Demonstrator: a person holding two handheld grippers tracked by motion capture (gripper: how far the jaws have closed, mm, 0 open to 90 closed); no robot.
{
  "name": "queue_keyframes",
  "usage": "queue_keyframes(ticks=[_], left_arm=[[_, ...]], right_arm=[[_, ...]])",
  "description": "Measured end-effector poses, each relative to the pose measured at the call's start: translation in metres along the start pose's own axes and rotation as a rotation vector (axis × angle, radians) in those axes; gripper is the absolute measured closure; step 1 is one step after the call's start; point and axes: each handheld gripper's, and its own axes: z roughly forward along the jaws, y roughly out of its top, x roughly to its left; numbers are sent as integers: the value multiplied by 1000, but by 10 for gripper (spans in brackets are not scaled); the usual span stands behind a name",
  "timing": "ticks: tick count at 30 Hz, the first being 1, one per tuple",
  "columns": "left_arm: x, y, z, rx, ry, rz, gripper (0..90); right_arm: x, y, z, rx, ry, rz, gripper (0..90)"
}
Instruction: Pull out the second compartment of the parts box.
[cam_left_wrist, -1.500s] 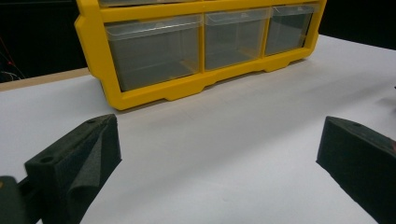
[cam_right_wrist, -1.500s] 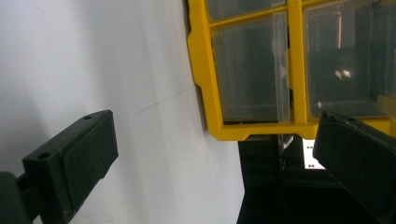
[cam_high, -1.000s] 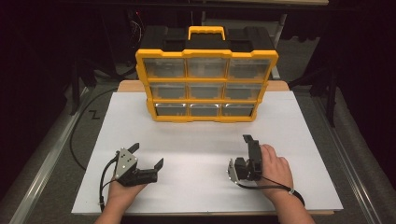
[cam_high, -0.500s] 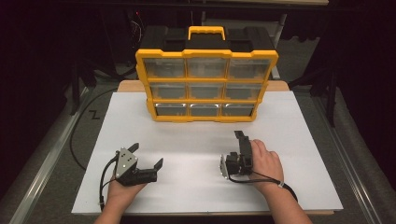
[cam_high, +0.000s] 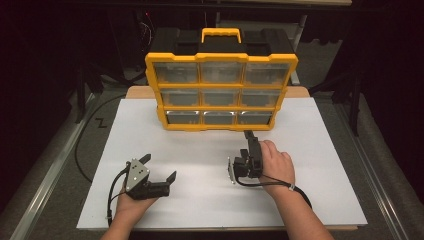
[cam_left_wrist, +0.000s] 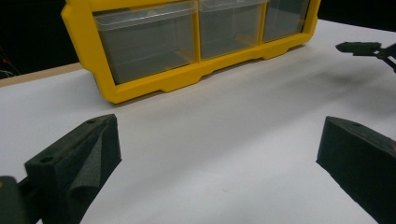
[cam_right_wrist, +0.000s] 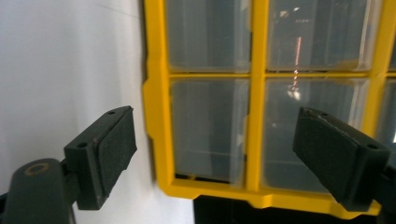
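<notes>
Reaching toward the yellow organiser (cam_high: 221, 90), the right gripper (cam_high: 248, 137) is turned on its side with its jaws pointing at the bottom row of clear drawers, a stance that reads as lining up on one drawer front. Those jaws have just been closing a little, yet they stand well apart with nothing between them; in the right gripper view the pads frame the bottom right drawer (cam_right_wrist: 208, 128) near the cabinet's corner without touching it. The left gripper (cam_high: 160, 171) rests low on the white board (cam_high: 320, 190), well short of the organiser and off toward its left end, jaws spread wide and empty, apparently parked until needed. The organiser stands upright at the board's far edge, handle up, drawer fronts facing the person, all nine drawers looking pushed in. What the drawers hold is hard to make out: the plastic is cloudy and catches glare, and none shows clear contents. The right hand (cam_high: 275, 162) covers most of its gripper's body in the high view, and the organiser's upper rows are cut off in the left gripper view.
</notes>
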Motion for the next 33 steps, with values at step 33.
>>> queue_keyframes(ticks=[33], left_arm=[[-2, -1, 2, 15, -21, 5, 4]], right_arm=[[-102, 42, 20, -16, -183, 16, 429]])
